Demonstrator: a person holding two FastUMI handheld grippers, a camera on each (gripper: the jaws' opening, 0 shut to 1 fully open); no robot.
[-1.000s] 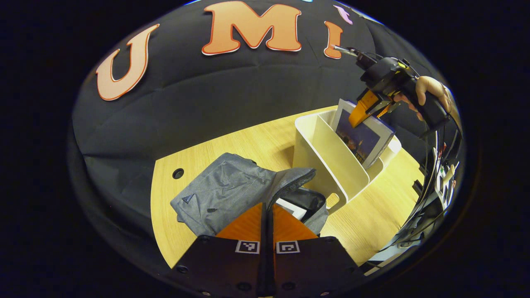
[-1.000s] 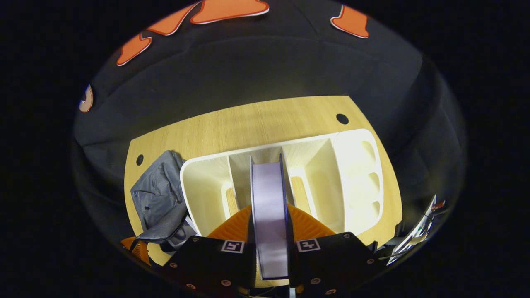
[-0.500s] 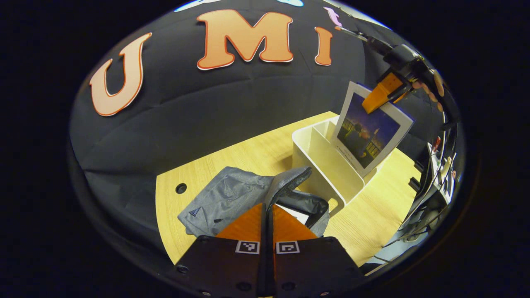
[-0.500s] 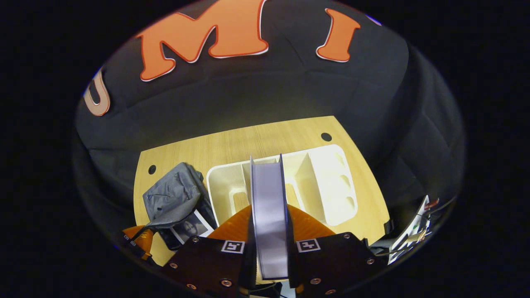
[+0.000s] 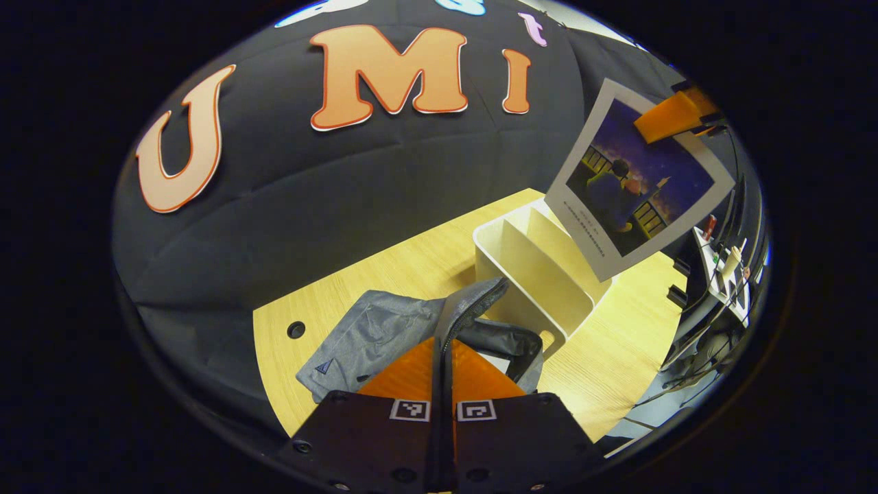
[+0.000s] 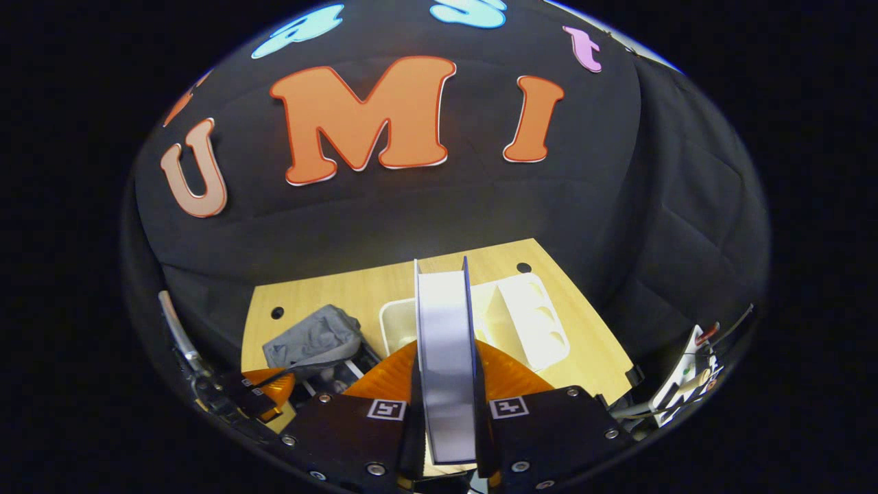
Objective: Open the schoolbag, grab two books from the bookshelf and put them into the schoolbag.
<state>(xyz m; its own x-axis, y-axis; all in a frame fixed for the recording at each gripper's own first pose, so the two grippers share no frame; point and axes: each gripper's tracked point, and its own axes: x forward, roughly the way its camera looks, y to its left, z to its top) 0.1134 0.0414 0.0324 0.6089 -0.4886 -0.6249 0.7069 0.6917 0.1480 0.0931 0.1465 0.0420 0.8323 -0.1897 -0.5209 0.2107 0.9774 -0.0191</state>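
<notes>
Left gripper view: left gripper (image 5: 444, 343), fingers pressed together on the raised flap (image 5: 473, 305) of the grey schoolbag (image 5: 384, 329), which lies on the wooden table (image 5: 603, 370) just beside the white bookshelf (image 5: 528, 267); a white corner inside the bag, probably a book. A picture-cover book (image 5: 638, 185) hangs above the shelf, pinched at its upper corner by the right gripper (image 5: 669, 116). Right gripper view: right gripper (image 6: 446, 357) clamped on the book (image 6: 446, 370), seen edge-on; schoolbag (image 6: 312, 336) and bookshelf (image 6: 528, 322) below.

Left gripper (image 5: 444, 343): black housing showing two square black-and-white coded markers, round screws along lower edge. Right gripper (image 6: 446, 357): matching black body carrying two coded markers, silver screws dotting lower face.
</notes>
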